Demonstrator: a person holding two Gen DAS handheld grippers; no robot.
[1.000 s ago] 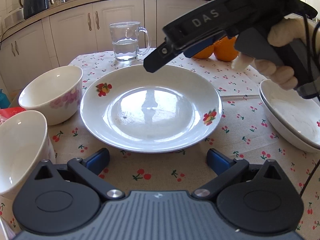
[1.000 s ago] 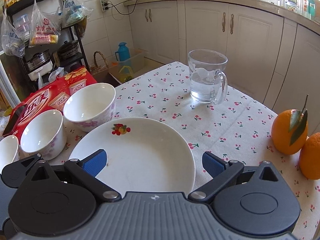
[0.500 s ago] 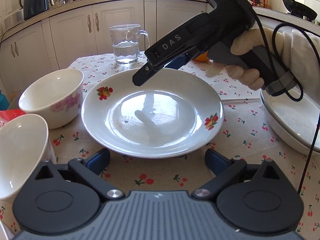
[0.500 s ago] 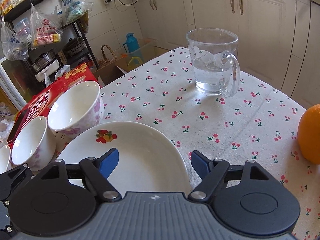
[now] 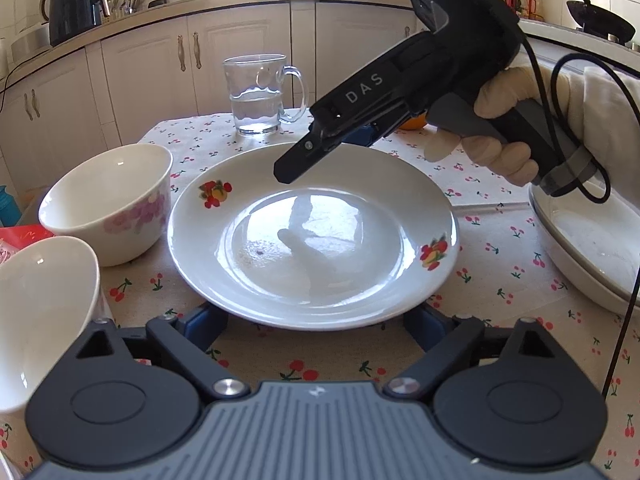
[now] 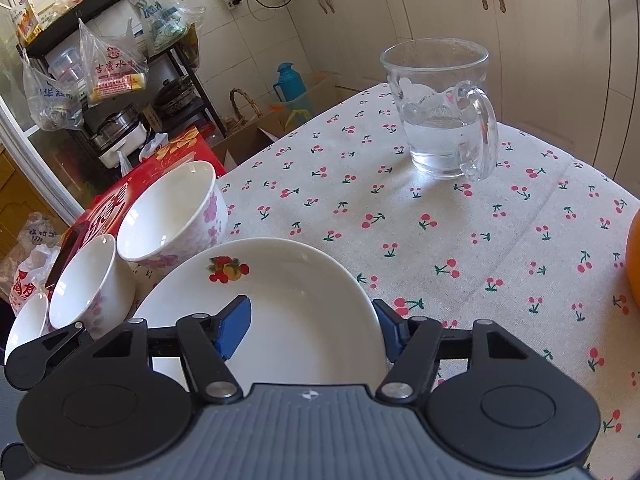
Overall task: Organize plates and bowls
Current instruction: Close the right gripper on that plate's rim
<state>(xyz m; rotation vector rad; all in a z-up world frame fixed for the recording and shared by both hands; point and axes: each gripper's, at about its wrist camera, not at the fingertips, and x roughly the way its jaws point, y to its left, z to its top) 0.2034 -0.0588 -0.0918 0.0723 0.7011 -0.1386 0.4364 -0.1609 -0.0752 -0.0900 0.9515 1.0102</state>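
Kitchen interior: cream cabinets, cluttered shelf rack (image 6: 120, 92) with hanging plastic bags, black kettle (image 5: 76, 8) on the counter.

Table under a cherry-print cloth (image 6: 460, 248), holding:

- Large white plate (image 5: 316, 240) with two fruit decals, centre of the table. Near rim lies between the left gripper (image 5: 316, 320) blue pads; far rim lies between the right gripper (image 6: 316, 328) pads.
- Left gripper: jaws closing, one blue pad either side of the near rim; whether the pads press on it cannot be told.
- Right gripper: jaws closing, left pad over the plate's inner face, right pad against the outer edge; contact cannot be confirmed. Held by a gloved hand (image 5: 500, 128), cable trailing behind.
- Floral bowl (image 5: 108, 200), just beside the plate's left edge.
- Second white bowl (image 5: 44, 312), nearer the left gripper, close against the first.
- Third bowl's rim (image 6: 24, 328), at the edge of the right wrist view, beside the second.
- Stacked dishes (image 5: 588, 256), right of the plate, apart from it.
- Glass mug (image 6: 444, 108), part-filled with water, behind the plate.
- Orange (image 6: 634, 264), far right; partly hidden behind the right gripper in the left wrist view.
- Red carton (image 6: 132, 192), behind the bowls.
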